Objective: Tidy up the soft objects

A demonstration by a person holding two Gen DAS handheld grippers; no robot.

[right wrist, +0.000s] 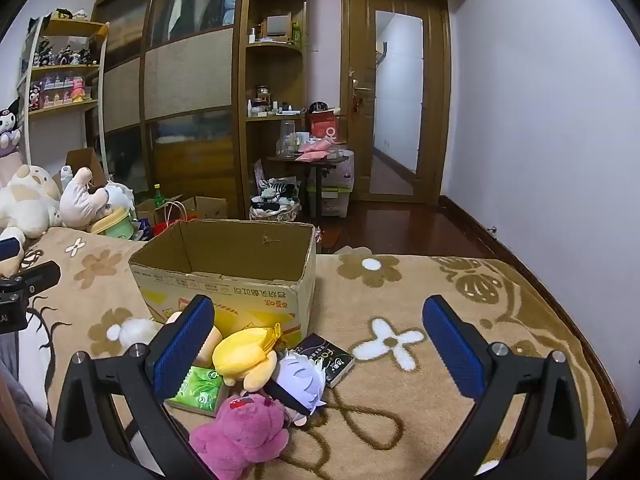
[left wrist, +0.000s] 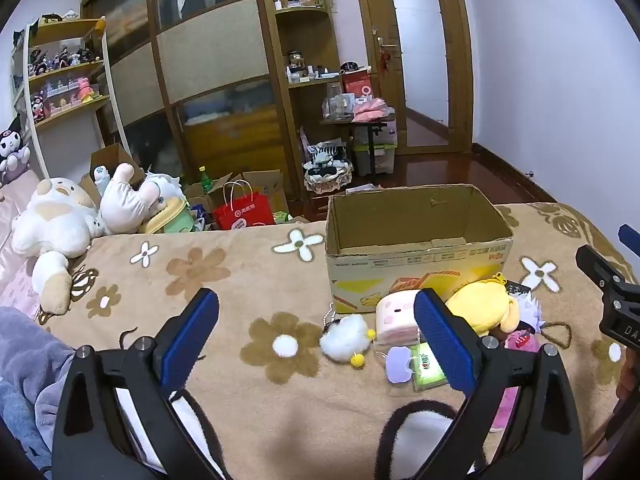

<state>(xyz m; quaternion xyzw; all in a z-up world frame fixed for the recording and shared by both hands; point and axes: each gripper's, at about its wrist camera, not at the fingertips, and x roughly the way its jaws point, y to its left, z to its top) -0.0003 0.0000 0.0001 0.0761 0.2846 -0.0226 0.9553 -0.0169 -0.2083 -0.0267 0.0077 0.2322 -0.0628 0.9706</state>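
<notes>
1. Pink plush is lying nearest the right gripper, whose jaws are gaping wide, holding nothing.
2. Left gripper is hovering wide too, empty.
3. Toys are sitting piled just before the empty box.
4. Risk: tissue pack and dark booklet are touching the pile, so a wide grab is likely snagging them.
</notes>
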